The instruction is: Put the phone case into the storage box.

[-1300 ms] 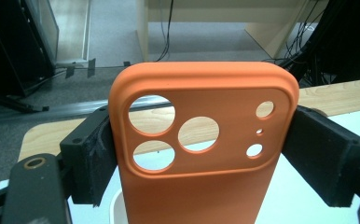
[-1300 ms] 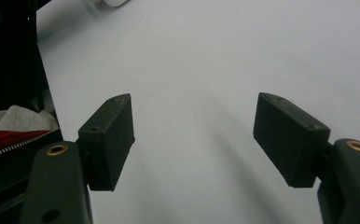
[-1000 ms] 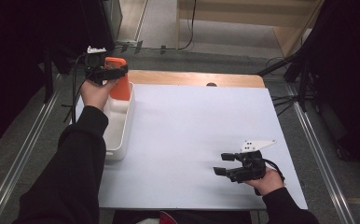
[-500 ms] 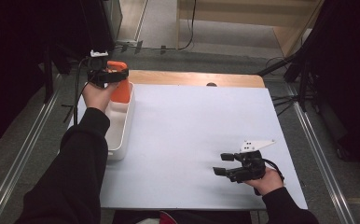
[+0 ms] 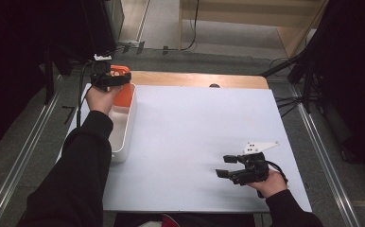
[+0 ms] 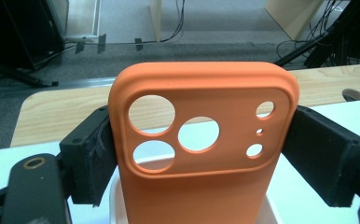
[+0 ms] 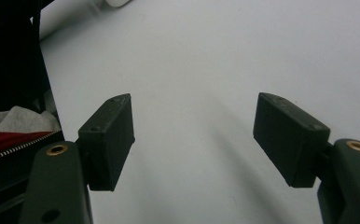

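An orange phone case (image 6: 201, 149) with round camera holes stands upright between the jaws of my left gripper (image 6: 199, 158), which is shut on its two long edges. From above, the orange phone case (image 5: 122, 91) hangs over the far end of a white tray (image 5: 128, 120) at the table's left side, with my left gripper (image 5: 112, 78) around it. My right gripper (image 5: 228, 166) rests low over the white table near the front right, open, nothing between its pads (image 7: 110, 140).
The white table sheet (image 5: 199, 137) stretches between the two hands. A strip of wooden tabletop (image 5: 199, 79) runs along the far edge. Cables and dark stands crowd the floor beyond. A dark sleeve (image 7: 10, 56) lies at the left of the right gripper view.
The left hand with the orange case has shifted slightly over the tray's far end. The right gripper has stayed put.
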A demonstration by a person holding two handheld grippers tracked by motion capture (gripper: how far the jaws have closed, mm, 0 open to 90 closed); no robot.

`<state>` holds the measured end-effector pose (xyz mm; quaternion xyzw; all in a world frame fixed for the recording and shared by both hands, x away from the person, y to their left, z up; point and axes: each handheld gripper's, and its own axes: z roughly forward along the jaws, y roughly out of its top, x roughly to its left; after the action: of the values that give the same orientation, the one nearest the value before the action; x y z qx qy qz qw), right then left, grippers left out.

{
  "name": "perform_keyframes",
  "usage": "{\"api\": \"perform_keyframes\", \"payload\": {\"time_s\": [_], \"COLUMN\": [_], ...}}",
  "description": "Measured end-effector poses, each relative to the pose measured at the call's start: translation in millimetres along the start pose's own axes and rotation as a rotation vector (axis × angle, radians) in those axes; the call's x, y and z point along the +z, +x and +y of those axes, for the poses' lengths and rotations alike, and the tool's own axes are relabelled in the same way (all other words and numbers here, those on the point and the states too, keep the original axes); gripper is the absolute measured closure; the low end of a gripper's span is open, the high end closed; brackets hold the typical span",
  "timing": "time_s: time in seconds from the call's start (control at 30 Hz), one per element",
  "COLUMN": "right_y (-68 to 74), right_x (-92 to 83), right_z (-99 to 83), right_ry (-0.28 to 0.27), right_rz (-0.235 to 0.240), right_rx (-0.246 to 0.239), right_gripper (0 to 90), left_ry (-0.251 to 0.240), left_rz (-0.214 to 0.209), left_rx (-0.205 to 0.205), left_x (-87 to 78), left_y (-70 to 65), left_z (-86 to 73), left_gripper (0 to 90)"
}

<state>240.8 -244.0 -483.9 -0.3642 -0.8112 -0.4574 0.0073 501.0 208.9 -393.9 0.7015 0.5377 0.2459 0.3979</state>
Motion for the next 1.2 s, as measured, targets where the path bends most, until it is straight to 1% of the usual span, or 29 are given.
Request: {"api": "perform_keyframes", "payload": {"time_s": [0.2, 0.37, 0.47, 0.7, 0.87, 1.07, 1.2], "right_y": [0.5, 0.6, 0.8, 0.6, 0.1, 0.6, 0.5], "right_x": [0.4, 0.3, 0.4, 0.7, 0.4, 0.7, 0.9], "right_z": [0.1, 0.1, 0.1, 0.2, 0.0, 0.1, 0.1], "right_ry": [0.002, 0.001, 0.001, 0.003, 0.001, 0.003, 0.002], "right_rz": [0.0, 0.001, 0.001, 0.0, 0.001, 0.0, 0.001], "right_rx": [0.002, 0.002, 0.002, 0.002, 0.001, 0.0, -0.001], "right_gripper": [28.0, 28.0, 28.0, 28.0, 28.0, 28.0, 28.0], "left_ry": [0.006, 0.015, 0.023, 0.038, 0.042, 0.053, 0.056], "left_rz": [0.0, 0.003, 0.011, 0.012, 0.01, 0.018, 0.013], "left_rx": [-0.003, -0.02, -0.012, -0.002, -0.001, 0.004, 0.002], "left_x": [2.8, 5.7, 7.2, 11.1, 13.0, 16.3, 17.1], "left_y": [0.5, 0.5, 0.7, 0.5, 1.1, 0.3, 0.8], "left_z": [-3.7, -6.2, -7.7, -10.2, -11.0, -12.0, -12.4], "left_gripper": [16.1, 16.1, 16.1, 16.0, 16.0, 15.9, 15.9]}}
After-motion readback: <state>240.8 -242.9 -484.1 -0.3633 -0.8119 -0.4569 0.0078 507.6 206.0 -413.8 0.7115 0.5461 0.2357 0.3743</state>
